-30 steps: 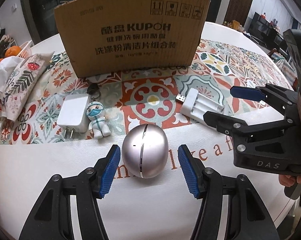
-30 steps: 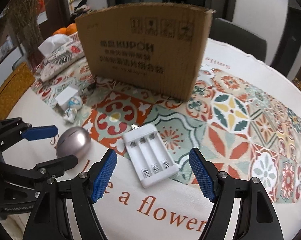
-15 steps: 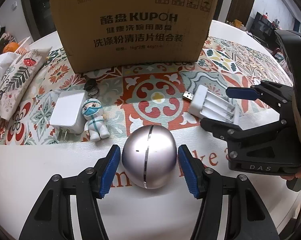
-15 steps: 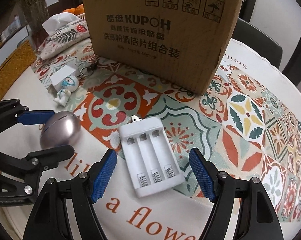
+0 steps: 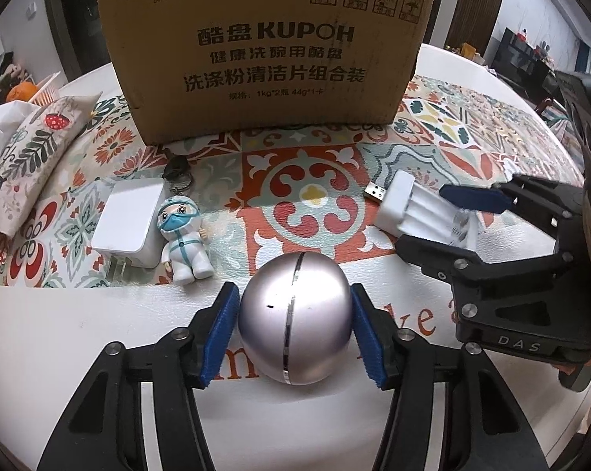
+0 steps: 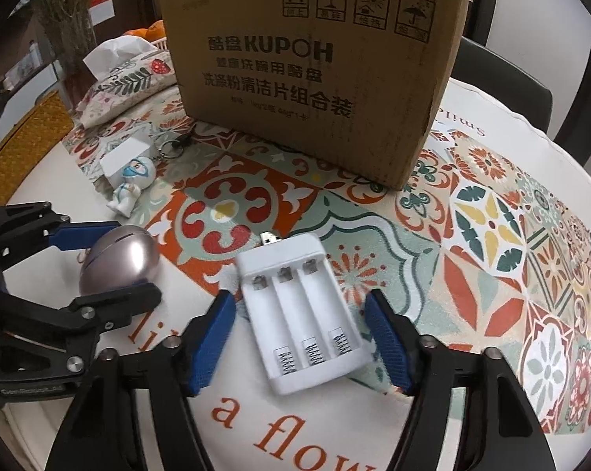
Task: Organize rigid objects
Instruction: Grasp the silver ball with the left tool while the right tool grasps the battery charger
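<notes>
Silver egg-shaped case (image 5: 295, 318) sits low centre on the tabletop (image 5: 60, 333), left gripper (image 5: 291, 325) fingers closing, touching its sides. Right gripper (image 6: 301, 337) fingers closing around white battery charger (image 6: 301, 314), gaps remaining.

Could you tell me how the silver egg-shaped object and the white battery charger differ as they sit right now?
The silver egg is rounded and glossy; the white battery charger is flat, boxy and matte. The egg is closed along a seam; the charger shows three empty slots. Both lie on the table, each between closing tongs.
</notes>
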{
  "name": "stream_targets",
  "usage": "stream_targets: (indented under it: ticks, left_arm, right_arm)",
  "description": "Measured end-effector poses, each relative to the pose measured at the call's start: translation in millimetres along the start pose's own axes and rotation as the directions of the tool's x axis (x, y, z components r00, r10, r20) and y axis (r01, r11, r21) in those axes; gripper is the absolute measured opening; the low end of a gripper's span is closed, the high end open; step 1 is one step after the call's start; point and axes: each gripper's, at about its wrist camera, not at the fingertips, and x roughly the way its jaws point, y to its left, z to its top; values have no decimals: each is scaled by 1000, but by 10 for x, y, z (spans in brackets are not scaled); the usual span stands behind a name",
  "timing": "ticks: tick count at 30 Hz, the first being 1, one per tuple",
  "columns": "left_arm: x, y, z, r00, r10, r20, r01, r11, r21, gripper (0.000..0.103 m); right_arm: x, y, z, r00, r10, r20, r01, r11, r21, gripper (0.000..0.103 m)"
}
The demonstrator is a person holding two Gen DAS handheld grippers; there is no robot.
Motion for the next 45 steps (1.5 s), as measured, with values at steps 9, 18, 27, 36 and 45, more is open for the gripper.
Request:
stream_targets:
  ticks: [9,18,27,36,45]
  left_arm:
    - [-33,54,-36,1000,-15,6,15,1000,-19,53]
    - [-131,107,-72,999,-34,28,34,999,-28,53]
    - [-316,184,-68,996,-40,82,43,999,-28,53]
    - [-483,296,-35,990,-55,126,61,997,-46,53]
    - [-740,399,68,978,-53,202,63,997,-44,53]
  right_arm:
    - [-65,48,-68,1000,-14,10,14,998,65,50]
    - [-180,69,-121,999,-25,31,20,989,150,50]
    - [-330,153,-113,997,-37,64,24,982,190,50]
    - [-502,281,-28,991,-81,108,59,979,193,50]
    - [-685,380,123,983,-89,158,56,977,204,50]
